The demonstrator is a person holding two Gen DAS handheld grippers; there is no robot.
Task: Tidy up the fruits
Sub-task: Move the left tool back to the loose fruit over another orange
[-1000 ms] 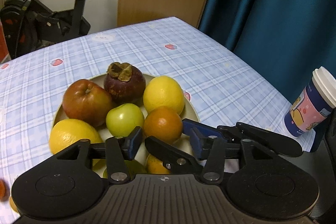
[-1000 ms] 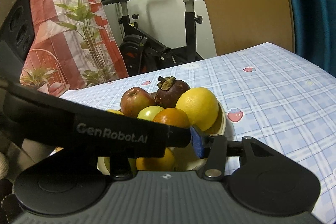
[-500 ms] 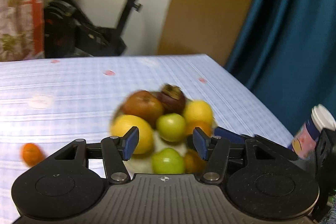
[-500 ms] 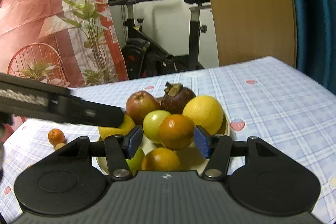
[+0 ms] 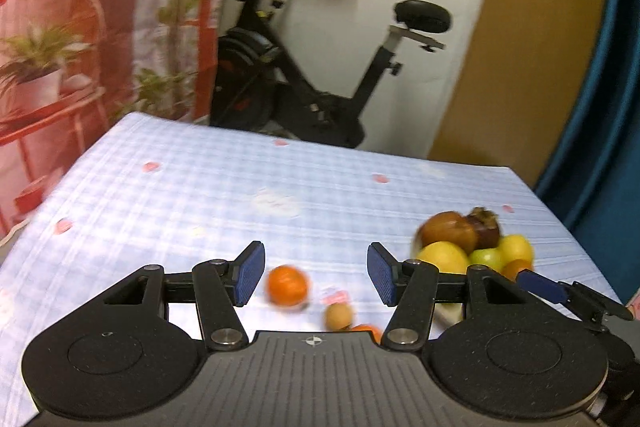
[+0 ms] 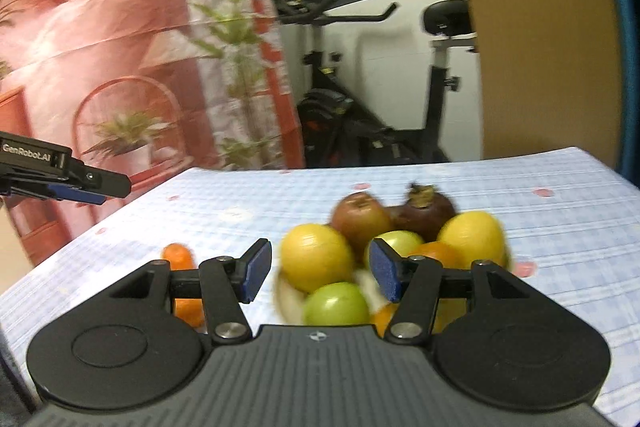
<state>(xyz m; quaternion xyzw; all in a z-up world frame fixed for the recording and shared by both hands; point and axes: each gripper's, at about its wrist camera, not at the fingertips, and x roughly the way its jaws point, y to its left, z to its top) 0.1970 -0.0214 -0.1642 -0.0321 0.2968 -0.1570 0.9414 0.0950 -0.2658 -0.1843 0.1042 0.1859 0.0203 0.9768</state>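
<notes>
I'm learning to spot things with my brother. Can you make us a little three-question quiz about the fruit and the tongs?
1. True or false: the left tongs are squeezing the small orange fruit.
2. Which fruit sits at the back of the plate, beside the red apple? A) banana B) dark mangosteen C) grapes
3. Fill in: the small orange fruit lies on the checked ____, not on the plate.

Key: 1. False, the left tongs are open with nothing held, and so are the right tongs. 2. B. 3. tablecloth.
</notes>
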